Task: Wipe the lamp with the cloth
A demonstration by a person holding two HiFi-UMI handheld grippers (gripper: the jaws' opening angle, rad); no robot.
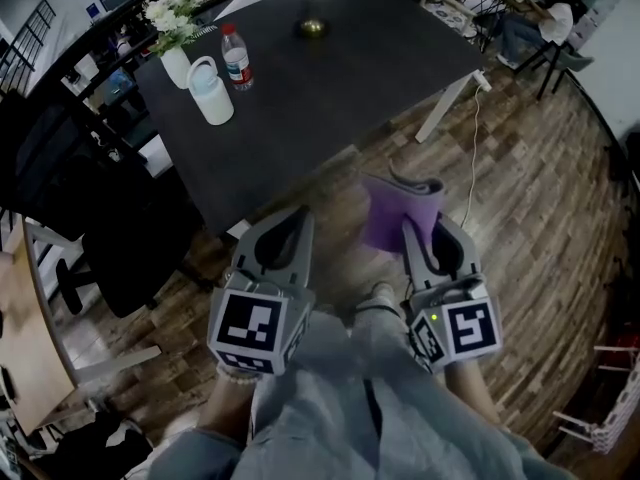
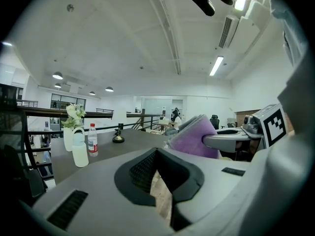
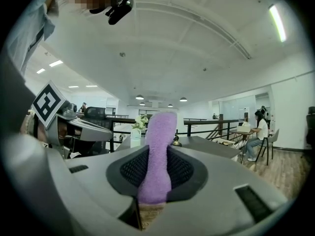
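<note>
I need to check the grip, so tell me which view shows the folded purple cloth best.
The right gripper view: the folded purple cloth stands edge-on, clamped in the right gripper. The head view shows its flat face sticking out ahead of that gripper; the left gripper view shows only its side.

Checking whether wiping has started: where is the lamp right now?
In the head view the lamp stands at the far side of the dark table, right of the water bottle, away from the right tool holding the cloth.

Head view downward, gripper views toward table (image 1: 330, 78)
</note>
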